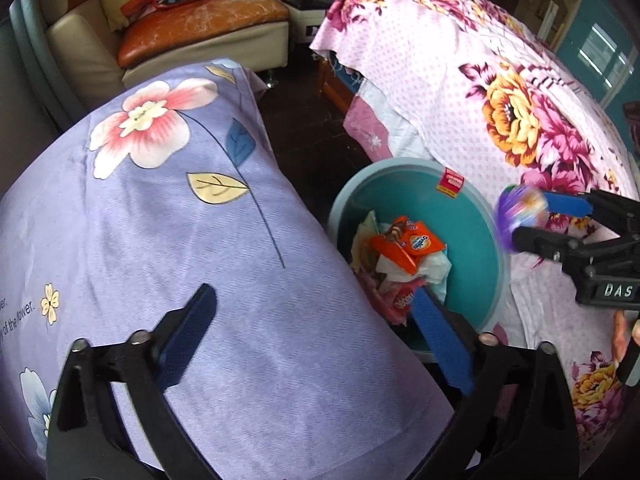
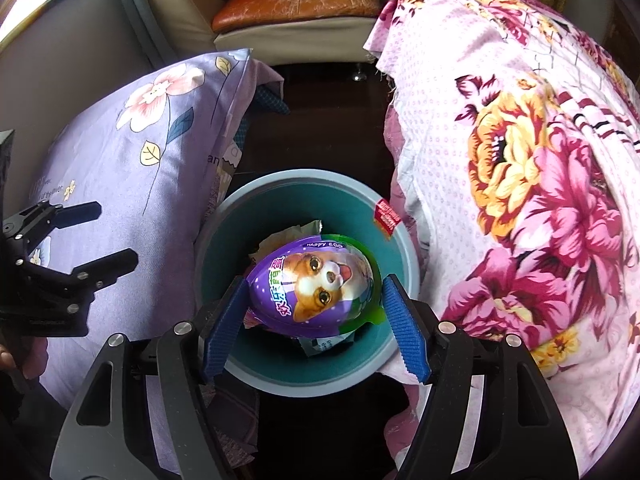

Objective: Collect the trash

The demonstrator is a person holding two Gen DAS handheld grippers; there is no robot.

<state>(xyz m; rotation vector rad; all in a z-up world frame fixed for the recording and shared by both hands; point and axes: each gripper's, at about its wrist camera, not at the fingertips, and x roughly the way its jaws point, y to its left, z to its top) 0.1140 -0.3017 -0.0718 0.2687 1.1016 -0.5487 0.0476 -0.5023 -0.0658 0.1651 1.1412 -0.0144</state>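
Note:
A teal bin (image 2: 304, 178) stands on the floor between two cloth-covered pieces of furniture. My right gripper (image 2: 314, 312) hangs right over it. A purple egg-shaped pack with a dog picture (image 2: 316, 288) sits between its blue pads (image 2: 404, 328), which stand a little off the pack's sides. In the left wrist view the pack (image 1: 520, 220) looks blurred in the right gripper (image 1: 532, 219). The bin (image 1: 476, 240) holds an orange wrapper (image 1: 412, 246), white paper and other packets. My left gripper (image 1: 316, 320) is wide open and empty over the purple cloth, left of the bin; the right wrist view shows the left gripper (image 2: 100, 236) too.
A purple flowered cloth (image 1: 160, 220) covers the furniture left of the bin. A pink flowered bedspread (image 1: 500, 100) drapes down on the right. A cream sofa with an orange cushion (image 1: 200, 28) stands at the back. Dark floor runs between them.

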